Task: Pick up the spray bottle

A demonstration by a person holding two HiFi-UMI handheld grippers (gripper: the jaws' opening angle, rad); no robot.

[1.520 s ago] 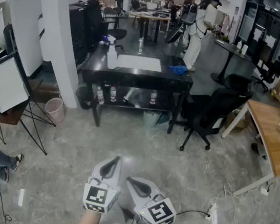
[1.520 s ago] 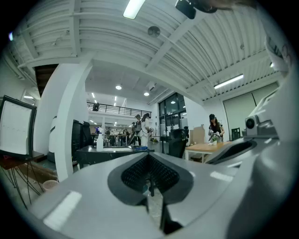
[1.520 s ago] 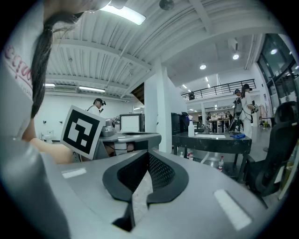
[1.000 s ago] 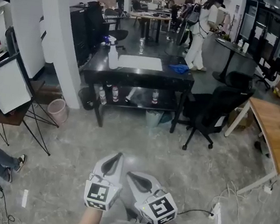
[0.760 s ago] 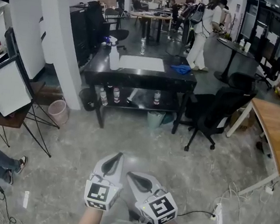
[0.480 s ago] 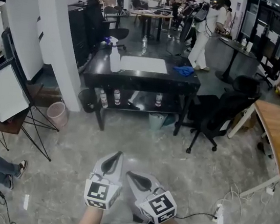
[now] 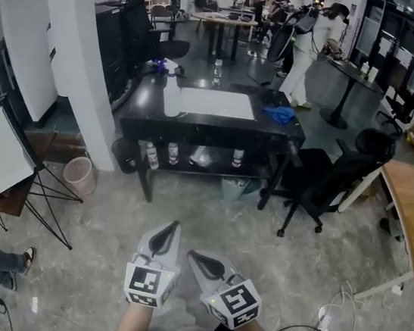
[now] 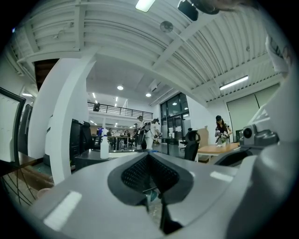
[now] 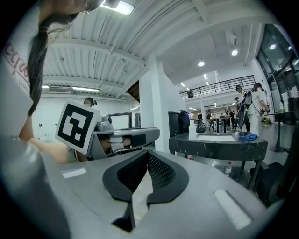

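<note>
1. Spray bottle point(image 7: 172, 96): white, upright, at the left end of the black table point(image 7: 220, 127) on the far side of the grey floor; just beside the left edge of a white sheet point(image 7: 217, 103). Well apart from both grippers, far ahead and slightly left of them. Seen small at far left in the left gripper view point(image 8: 104, 148), and right of centre in the right gripper view point(image 9: 192, 131).
2. Left gripper point(image 7: 173, 229): near and low, pointing toward the table; jaws closed together, nothing between them point(image 8: 148, 156).
3. Right gripper point(image 7: 196, 256): just beside the left one, angled toward it; jaws likewise pressed together and empty point(image 9: 148, 154).
4. Blue cloth point(image 7: 280, 114): at the table's right end.
5. Black office chair point(image 7: 327, 178): right of the table.
</note>
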